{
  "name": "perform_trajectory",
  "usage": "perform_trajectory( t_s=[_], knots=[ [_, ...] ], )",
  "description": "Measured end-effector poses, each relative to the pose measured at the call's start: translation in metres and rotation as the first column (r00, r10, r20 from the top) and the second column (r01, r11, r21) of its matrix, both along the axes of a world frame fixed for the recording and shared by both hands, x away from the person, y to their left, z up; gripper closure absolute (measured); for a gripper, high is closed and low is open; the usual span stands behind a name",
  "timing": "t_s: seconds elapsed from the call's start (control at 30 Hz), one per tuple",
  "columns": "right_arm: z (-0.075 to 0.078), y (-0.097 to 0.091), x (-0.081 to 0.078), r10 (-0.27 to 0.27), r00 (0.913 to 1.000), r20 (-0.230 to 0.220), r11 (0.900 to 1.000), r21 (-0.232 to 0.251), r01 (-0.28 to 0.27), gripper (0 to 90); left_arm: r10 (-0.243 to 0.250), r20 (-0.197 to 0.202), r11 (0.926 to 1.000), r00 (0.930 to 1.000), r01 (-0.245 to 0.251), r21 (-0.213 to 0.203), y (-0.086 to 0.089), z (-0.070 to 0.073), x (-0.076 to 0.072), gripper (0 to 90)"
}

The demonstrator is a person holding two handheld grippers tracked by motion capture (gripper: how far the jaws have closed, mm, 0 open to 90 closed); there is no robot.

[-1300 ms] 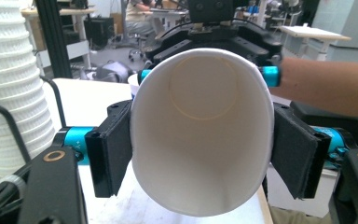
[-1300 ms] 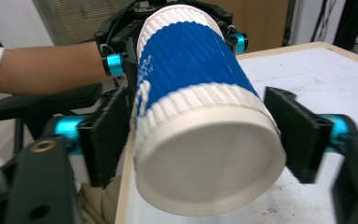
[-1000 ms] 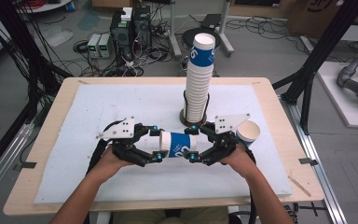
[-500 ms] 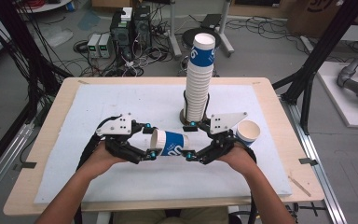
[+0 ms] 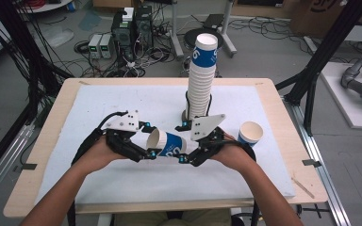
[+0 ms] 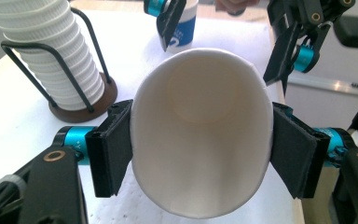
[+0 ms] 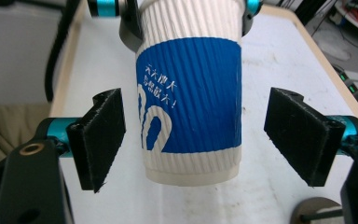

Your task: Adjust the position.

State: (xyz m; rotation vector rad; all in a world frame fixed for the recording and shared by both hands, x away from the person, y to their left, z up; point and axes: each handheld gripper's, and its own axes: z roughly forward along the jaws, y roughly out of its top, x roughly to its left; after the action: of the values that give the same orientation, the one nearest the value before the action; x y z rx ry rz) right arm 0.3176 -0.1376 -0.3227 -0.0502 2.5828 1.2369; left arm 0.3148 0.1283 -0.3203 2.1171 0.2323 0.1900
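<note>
- left claw (image 5: 147, 151) pinches the cup (image 5: 167, 144) at its rim, held above the desk (image 5: 52, 136).
- right claw (image 7: 193, 135) is spread around its base, not gripping.
- stack (image 5: 201, 80) and loose cup (image 5: 250, 133) wait; placing likely remains.

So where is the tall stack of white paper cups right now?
In the high view the tall stack of white paper cups stands in a black wire holder at the table's middle, just beyond the two grippers.

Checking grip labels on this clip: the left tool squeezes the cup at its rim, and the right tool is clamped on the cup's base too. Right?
Not quite. The left tool does squeeze the cup at its rim, but the right tool is open: in the right gripper view its pads stand apart from the base.
</note>
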Motion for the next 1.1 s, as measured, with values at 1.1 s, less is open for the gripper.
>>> perform_trajectory(
  t_s=[1.1],
  knots=[
    [-0.016,0.033,0.002,-0.024,0.9997,0.007,0.9707,-0.239,0.025,29.3,0.026,0.002,0.9894,0.9997,-0.026,0.143,-0.029,-0.006,0.000,25.6]
  ],
)
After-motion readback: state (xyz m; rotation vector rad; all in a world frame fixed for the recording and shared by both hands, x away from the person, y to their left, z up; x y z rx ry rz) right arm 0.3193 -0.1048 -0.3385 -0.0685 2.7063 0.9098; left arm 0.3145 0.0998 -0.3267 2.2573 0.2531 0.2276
